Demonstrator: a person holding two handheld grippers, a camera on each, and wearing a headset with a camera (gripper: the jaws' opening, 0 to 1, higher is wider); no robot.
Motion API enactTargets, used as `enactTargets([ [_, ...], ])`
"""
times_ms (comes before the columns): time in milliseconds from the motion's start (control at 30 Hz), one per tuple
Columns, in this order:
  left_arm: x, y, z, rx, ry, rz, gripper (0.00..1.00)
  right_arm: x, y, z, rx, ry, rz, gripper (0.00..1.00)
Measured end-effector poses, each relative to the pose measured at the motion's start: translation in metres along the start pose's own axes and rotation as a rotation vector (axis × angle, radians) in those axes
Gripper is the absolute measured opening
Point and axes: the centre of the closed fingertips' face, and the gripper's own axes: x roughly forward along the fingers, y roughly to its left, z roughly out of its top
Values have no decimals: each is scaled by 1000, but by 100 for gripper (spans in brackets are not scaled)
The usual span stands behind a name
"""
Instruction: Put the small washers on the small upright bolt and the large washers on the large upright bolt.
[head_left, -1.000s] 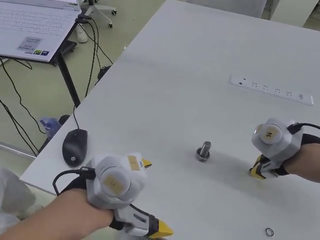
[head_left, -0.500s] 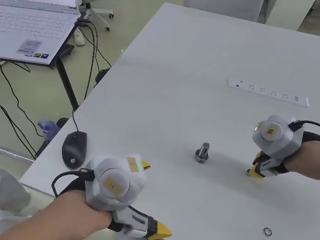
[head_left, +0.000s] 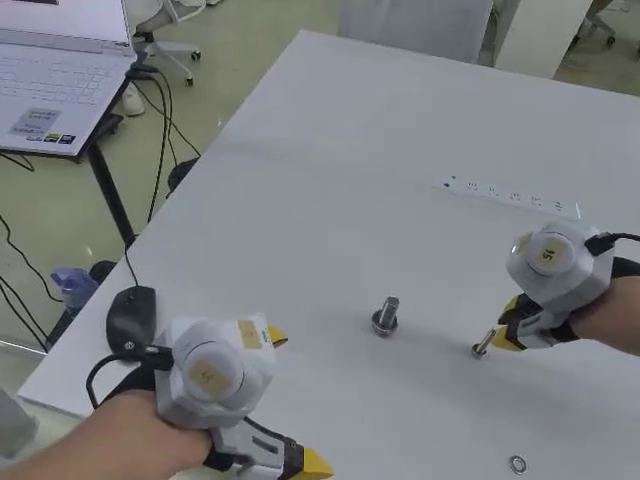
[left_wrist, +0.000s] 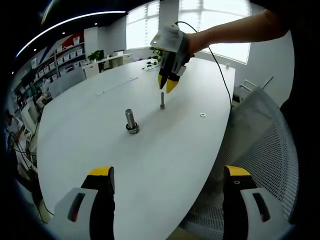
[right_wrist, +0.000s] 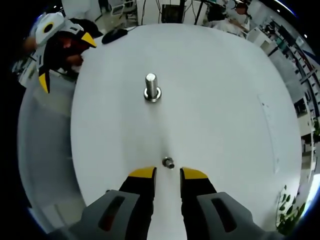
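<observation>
Now small bolt (head_left: 482, 345) stands clear of right gripper (right_wrist: 168, 172), barely open, empty; left gripper (left_wrist: 168, 171) wide, empty. Washer (head_left: 517, 464) thin, probably slippery: pinch its rim.

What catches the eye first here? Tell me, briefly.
The large bolt stands upright in the middle of the white table. The small bolt stands just ahead of the right gripper, whose jaws are slightly parted and not on it. One loose washer lies near the table edge, and the left gripper is wide open.
</observation>
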Motion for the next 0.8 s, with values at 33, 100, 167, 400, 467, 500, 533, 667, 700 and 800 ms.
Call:
enactTargets([
  [33,-1,0,1,4,0,0,90,-2,1,-1,-2,-2,-2,20],
  [100,-2,0,3,10,1,-1,90,-6,6,0,-17,-28,-7,20],
  [167,-2,0,3,18,6,-1,89,-9,10,-2,-8,-42,-8,20],
  [400,-7,-6,10,16,-3,1,90,-14,28,-19,-5,-51,4,21],
  [467,-7,-8,12,18,-5,1,90,-15,34,-28,-28,-43,9,22],
  [500,-7,-8,12,17,-8,2,90,-14,34,-34,-28,-40,9,22],
  [533,-7,-9,13,16,-9,2,90,-15,36,-36,-27,-41,11,22],
  [667,-7,-12,15,14,-13,4,90,-15,50,-45,-19,-45,23,23],
  [700,-7,-13,15,16,-14,3,90,-15,52,-47,-19,-44,25,23],
  [800,-6,-16,16,19,-13,0,90,-14,64,-51,-13,-43,35,23],
])
